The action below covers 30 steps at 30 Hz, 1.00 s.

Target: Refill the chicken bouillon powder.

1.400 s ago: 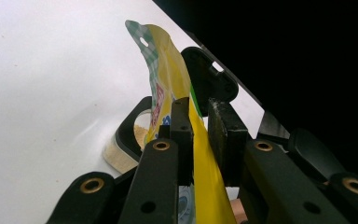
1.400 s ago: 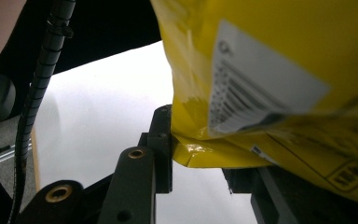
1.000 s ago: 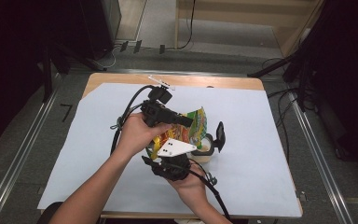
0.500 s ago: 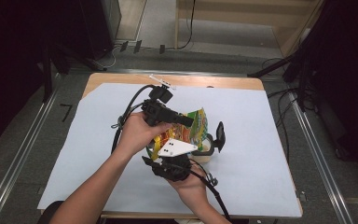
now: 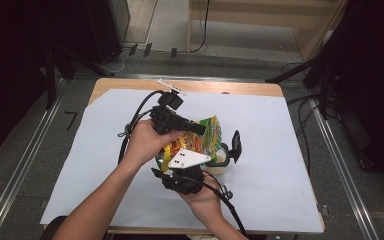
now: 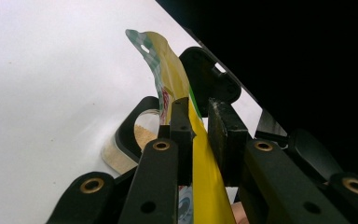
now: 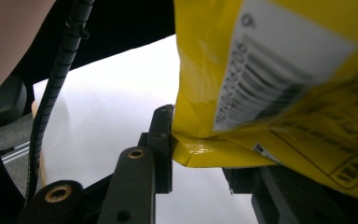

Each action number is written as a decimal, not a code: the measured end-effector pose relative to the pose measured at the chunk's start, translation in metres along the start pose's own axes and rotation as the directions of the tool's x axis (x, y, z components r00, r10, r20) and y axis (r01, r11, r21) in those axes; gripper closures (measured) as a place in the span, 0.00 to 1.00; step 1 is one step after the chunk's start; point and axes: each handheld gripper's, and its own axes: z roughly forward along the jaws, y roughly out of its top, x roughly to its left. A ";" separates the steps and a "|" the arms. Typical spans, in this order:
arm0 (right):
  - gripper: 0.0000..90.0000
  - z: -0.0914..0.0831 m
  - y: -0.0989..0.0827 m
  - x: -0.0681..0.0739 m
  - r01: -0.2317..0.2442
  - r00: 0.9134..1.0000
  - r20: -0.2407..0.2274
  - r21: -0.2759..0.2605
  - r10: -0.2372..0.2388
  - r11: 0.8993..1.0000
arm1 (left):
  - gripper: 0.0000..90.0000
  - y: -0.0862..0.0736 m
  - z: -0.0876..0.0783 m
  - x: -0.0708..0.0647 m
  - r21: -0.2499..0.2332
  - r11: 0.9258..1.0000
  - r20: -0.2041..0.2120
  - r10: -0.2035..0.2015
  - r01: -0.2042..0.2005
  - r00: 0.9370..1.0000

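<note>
A yellow snack bag is held above the white table cover between both grippers. My left gripper reaches in from the left, shut on the bag's upper part; in the left gripper view the foil sits pinched between the jaws of the left gripper. My right gripper, under its grey plate, comes from the near side and is shut on the bag's bottom corner, with its far jaw hidden behind the foil. Beneath the bag stands a small open container with beige contents, a black lid raised at its right.
The white cover spans most of the wooden table. A small clear item lies at the far edge. Cables trail from both grippers. Metal rails run along both sides of the table.
</note>
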 end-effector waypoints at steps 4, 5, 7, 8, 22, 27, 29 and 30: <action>0.77 0.001 0.000 0.000 -0.002 1.000 -0.004 0.003 0.002 1.000 | 0.90 -0.001 0.000 0.000 -0.002 1.000 -0.002 0.000 0.000 1.000; 0.77 0.001 0.000 0.000 -0.002 1.000 -0.003 0.004 0.002 1.000 | 0.90 -0.001 -0.001 0.001 0.000 1.000 -0.003 -0.001 0.001 1.000; 0.77 0.001 0.000 0.000 -0.001 1.000 -0.006 0.006 0.001 1.000 | 0.90 -0.001 -0.001 0.002 -0.002 1.000 -0.002 -0.005 0.005 1.000; 0.77 0.001 0.000 0.000 -0.001 1.000 -0.007 0.006 0.001 1.000 | 0.90 -0.001 -0.001 0.002 -0.002 1.000 -0.004 -0.008 0.008 1.000; 0.77 0.002 0.000 0.000 0.008 1.000 -0.004 0.006 -0.007 1.000 | 0.89 -0.002 -0.002 0.002 -0.004 1.000 -0.005 -0.006 0.006 1.000; 0.77 0.002 0.000 0.000 0.010 1.000 -0.004 0.007 -0.010 1.000 | 0.89 -0.002 -0.002 0.002 -0.005 1.000 -0.005 -0.005 0.005 1.000; 0.77 0.002 0.000 0.000 0.009 1.000 -0.005 0.007 -0.009 1.000 | 0.89 -0.002 -0.002 0.002 -0.006 1.000 -0.004 -0.006 0.006 1.000; 0.77 0.001 0.000 0.000 0.005 1.000 -0.007 0.008 -0.005 1.000 | 0.89 -0.002 -0.002 0.002 -0.006 1.000 -0.004 -0.007 0.007 1.000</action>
